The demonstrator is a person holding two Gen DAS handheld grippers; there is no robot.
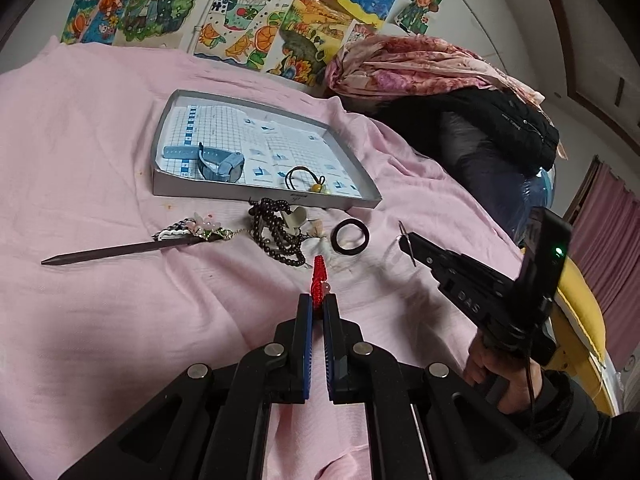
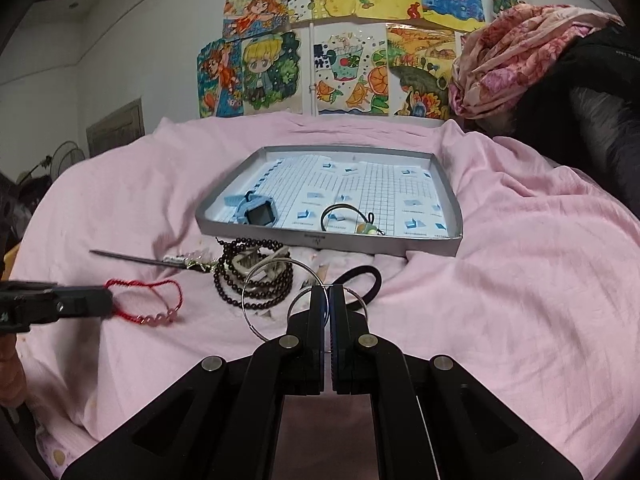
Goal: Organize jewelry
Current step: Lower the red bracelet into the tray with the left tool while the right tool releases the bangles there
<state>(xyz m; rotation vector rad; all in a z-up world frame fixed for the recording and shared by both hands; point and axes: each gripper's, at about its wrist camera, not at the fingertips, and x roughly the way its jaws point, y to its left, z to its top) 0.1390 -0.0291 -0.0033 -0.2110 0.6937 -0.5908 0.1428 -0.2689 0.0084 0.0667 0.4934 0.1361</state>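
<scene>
Pink sheet: matt, creased cloth. On it, tray: smooth grey card walls, gridded paper lining. Before tray: glossy dark beads, thin shiny metal rings, woven red cord bracelet.

"DAS" embossed on right claw body

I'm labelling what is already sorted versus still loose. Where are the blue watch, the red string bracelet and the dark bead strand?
blue watch (image 2: 256,213): right wrist view, on its dark screen.
red string bracelet (image 2: 172,285): right wrist view, on the cord loop.
dark bead strand (image 1: 280,236): left wrist view, on the coiled beads.
</scene>
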